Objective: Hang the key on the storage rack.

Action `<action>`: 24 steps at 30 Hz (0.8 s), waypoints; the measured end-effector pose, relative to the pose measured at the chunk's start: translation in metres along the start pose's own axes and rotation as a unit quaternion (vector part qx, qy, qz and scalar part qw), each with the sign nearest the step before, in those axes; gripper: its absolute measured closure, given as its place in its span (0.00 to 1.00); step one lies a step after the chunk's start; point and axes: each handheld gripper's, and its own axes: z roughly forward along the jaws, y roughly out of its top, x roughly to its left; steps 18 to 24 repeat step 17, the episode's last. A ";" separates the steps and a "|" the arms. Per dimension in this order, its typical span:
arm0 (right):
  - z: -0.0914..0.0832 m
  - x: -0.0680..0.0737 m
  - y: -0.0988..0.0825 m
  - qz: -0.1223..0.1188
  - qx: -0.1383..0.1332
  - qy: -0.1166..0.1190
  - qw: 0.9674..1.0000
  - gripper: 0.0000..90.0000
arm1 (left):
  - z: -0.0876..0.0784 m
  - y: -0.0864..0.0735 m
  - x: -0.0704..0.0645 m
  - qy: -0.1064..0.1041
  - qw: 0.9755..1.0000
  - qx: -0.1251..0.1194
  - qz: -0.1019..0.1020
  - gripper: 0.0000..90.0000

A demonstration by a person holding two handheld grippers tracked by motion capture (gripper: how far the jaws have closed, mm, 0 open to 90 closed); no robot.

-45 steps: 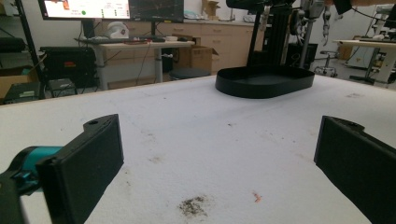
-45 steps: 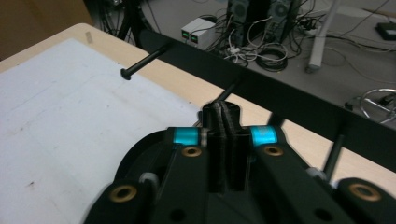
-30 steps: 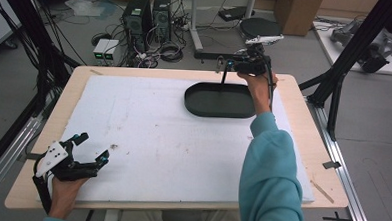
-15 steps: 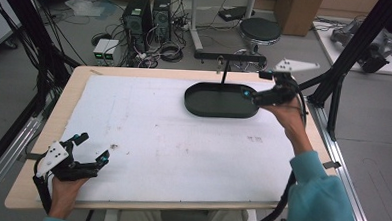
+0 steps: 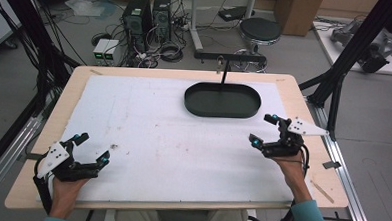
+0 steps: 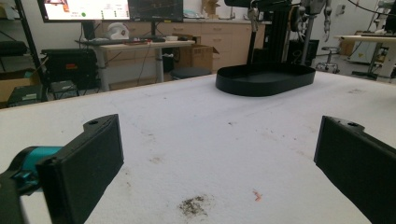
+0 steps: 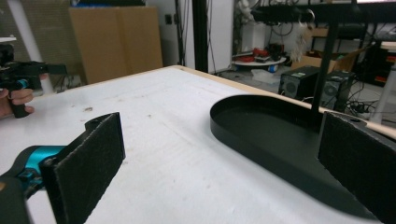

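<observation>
Tray (image 5: 223, 100) w/ upright post (image 5: 224, 74) near right hand-held gripper (image 5: 263, 129); nothing between, seemingly.

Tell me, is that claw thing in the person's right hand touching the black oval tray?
Apart. In the high view, bare white table covering lies between the right gripper and the black oval tray. The right gripper view shows its open jaws holding nothing.

We find no text, label, brand or number that we can read. The wall-mounted monitors (image 6: 109, 9) in the left gripper view show coloured displays, but their writing is too small to make out.
</observation>
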 end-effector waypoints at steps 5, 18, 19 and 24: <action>-0.006 0.002 -0.030 0.007 -0.011 -0.007 1.000 0.00 | 0.000 0.000 0.000 -0.001 1.000 -0.001 0.000 0.02; -0.015 0.008 -0.058 0.008 -0.032 -0.018 0.999 0.01 | -0.001 0.000 0.000 -0.002 1.000 -0.003 0.003 0.02; -0.015 0.008 -0.058 0.008 -0.032 -0.018 0.999 0.01 | -0.001 0.000 0.000 -0.002 1.000 -0.003 0.003 0.02; -0.015 0.008 -0.058 0.008 -0.032 -0.018 0.999 0.01 | -0.001 0.000 0.000 -0.002 1.000 -0.003 0.003 0.02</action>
